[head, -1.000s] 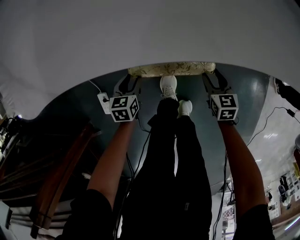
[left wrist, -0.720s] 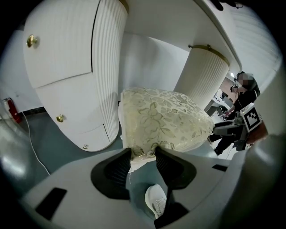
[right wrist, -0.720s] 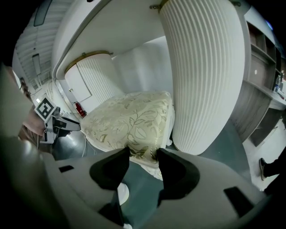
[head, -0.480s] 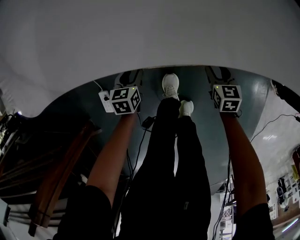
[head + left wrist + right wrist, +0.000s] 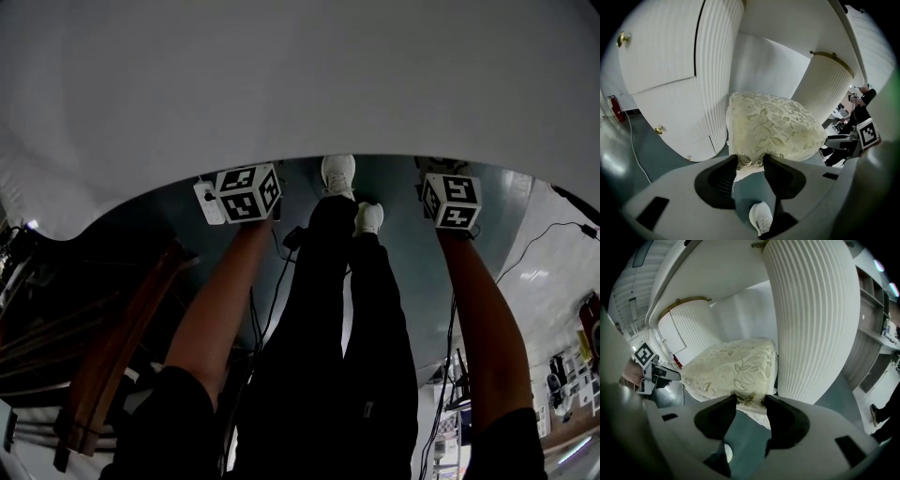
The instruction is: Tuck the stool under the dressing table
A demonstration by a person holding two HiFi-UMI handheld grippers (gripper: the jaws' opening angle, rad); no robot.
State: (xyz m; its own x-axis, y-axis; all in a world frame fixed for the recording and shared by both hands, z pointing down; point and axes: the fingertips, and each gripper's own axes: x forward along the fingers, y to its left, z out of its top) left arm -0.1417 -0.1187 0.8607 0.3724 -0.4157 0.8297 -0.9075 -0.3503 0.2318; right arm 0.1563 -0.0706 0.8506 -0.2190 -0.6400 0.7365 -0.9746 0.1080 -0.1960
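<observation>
Left gripper (image 5: 750, 162): jaws drawn narrow and pinched on the near hem of the stool (image 5: 774, 129), at the edge of its leaf-patterned cushion
Right gripper (image 5: 750, 402): same hold, jaws closed onto the cushion hem at the other near corner
Stool position: seat sits in the kneehole between the two fluted pedestals (image 5: 717, 70), beneath the top of the dressing table (image 5: 300, 84); a white back panel shows behind it, gap to it cannot be judged
Head view: the white tabletop hides the stool completely; only the marker cubes and forearms show at its front edge
Feet: one white shoe (image 5: 338, 173) at the tabletop edge between the grippers, the second just behind it
Surroundings: cupboard door (image 5: 661, 47) with brass knobs beyond the left pedestal; white power strip (image 5: 208, 202) on the grey floor beside the left gripper
Done (judged): stool is under the top, seat wholly covered
Left (judged): perhaps a last nudge inward, then open both grippers and draw them back
</observation>
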